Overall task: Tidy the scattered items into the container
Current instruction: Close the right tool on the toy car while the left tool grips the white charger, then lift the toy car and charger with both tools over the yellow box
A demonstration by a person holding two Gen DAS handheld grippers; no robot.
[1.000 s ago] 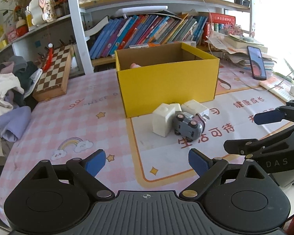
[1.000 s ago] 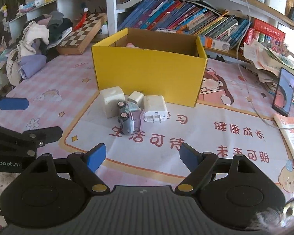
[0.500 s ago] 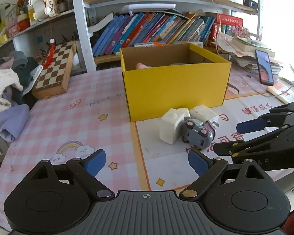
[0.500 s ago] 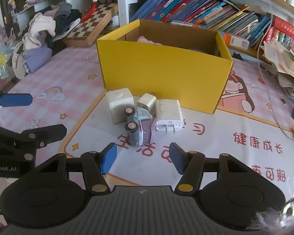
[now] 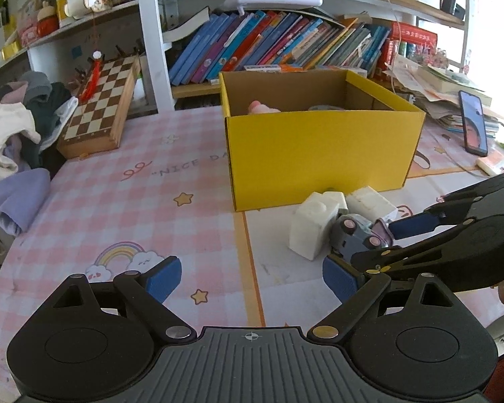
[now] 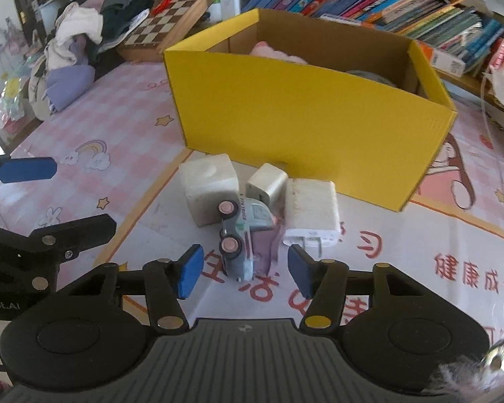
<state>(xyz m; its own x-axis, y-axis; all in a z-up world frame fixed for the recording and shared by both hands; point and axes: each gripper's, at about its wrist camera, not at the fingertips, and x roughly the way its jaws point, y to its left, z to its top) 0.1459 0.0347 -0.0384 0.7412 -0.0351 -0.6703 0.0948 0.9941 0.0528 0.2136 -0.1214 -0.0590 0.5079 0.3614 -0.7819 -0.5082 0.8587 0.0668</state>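
A grey-blue toy car (image 6: 240, 235) lies on its side on the mat in front of the yellow box (image 6: 302, 124). Around it stand a white cube charger (image 6: 208, 188), a small white charger (image 6: 267, 183) and a flat white plug adapter (image 6: 312, 211). My right gripper (image 6: 245, 270) hangs just short of the car; its jaws are closing, the car's near end lies between the tips, and the pads do not touch it. My left gripper (image 5: 251, 278) is open over bare mat, left of the car (image 5: 356, 235). A pink item (image 5: 263, 107) lies inside the box (image 5: 319, 154).
A chessboard (image 5: 100, 110) leans at the back left beside a pile of clothes (image 5: 13, 134). A phone (image 5: 473, 124) and stacked papers sit at the right. Bookshelves stand behind the box. The pink checked cloth (image 5: 134, 201) stretches to the left.
My right gripper has come forward and down toward the toy car, and its jaws have narrowed. My left gripper has drifted forward, so the box looks larger.
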